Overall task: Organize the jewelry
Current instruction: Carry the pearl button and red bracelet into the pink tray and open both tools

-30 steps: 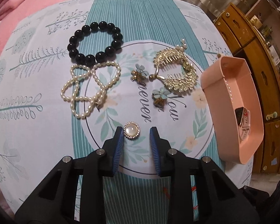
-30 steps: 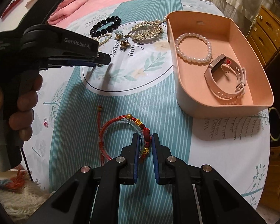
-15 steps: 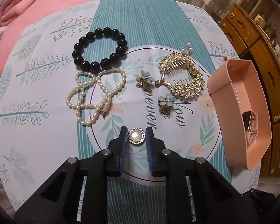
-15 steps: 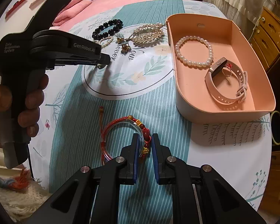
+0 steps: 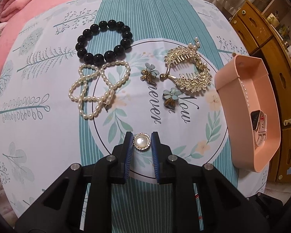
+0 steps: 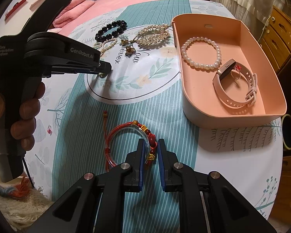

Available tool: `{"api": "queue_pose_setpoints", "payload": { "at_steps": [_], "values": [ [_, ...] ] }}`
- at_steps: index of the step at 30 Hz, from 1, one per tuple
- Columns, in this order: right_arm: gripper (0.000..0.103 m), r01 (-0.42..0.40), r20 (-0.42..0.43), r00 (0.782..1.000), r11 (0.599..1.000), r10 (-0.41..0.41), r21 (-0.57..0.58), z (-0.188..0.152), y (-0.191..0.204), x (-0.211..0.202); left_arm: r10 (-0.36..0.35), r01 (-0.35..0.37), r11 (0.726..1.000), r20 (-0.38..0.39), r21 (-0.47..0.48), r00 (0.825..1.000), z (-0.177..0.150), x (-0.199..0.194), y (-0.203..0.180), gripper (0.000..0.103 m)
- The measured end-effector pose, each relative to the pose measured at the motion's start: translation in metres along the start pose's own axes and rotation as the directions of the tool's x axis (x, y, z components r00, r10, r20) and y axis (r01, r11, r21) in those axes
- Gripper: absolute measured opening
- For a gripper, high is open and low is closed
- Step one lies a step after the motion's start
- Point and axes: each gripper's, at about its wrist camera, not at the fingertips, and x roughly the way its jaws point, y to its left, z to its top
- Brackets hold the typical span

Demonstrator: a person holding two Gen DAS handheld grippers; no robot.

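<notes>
My left gripper (image 5: 142, 138) is shut on a round pearl brooch (image 5: 142, 142) with a sparkly rim, held just above the cloth. Beyond it lie a black bead bracelet (image 5: 103, 40), a pearl necklace (image 5: 99, 89), two blue flower earrings (image 5: 148, 74), and a gold leaf comb (image 5: 188, 71). The pink tray (image 6: 194, 104) at right holds a pearl bracelet (image 6: 200, 52), a pink watch (image 6: 234, 85) and a ring (image 6: 235, 71). My right gripper (image 6: 151, 143) is shut on a red cord bracelet (image 6: 152, 141) resting on the cloth.
The table carries a teal striped cloth (image 6: 83, 136) with a printed circle. A pink bed (image 5: 48, 2) lies behind it. Wooden drawers (image 5: 271, 44) stand at right. The left gripper body and hand (image 6: 29, 77) fill the left of the right wrist view.
My left gripper moved forward over the pearl brooch and closed on it. My right gripper stayed shut on the red bracelet, barely moving.
</notes>
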Motion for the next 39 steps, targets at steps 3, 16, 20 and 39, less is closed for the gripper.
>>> {"api": "queue_pose_setpoints", "payload": {
  "at_steps": [3, 16, 20, 39],
  "values": [
    [0.012, 0.004, -0.002, 1.0, 1.0, -0.004, -0.005, 0.002, 0.002, 0.002, -0.004, 0.004, 1.0, -0.001, 0.023, 1.0, -0.002, -0.001, -0.002, 0.016],
    [0.011, -0.044, 0.157, 0.987, 0.999, 0.04, 0.025, 0.028, 0.001, -0.057, -0.07, 0.053, 0.976, 0.073, 0.211, 0.995, -0.006, -0.054, -0.035, 0.015],
    [0.012, -0.03, 0.199, 0.98, 0.993, 0.006, 0.116, 0.041, -0.018, -0.072, -0.113, 0.081, 0.956, 0.101, 0.282, 0.988, 0.001, -0.073, -0.057, 0.015],
    [0.012, 0.124, 0.118, 0.975, 0.898, -0.19, 0.423, 0.064, -0.11, -0.049, -0.218, 0.159, 0.88, 0.083, 0.448, 0.972, 0.067, -0.061, -0.167, 0.015]
  ]
}}
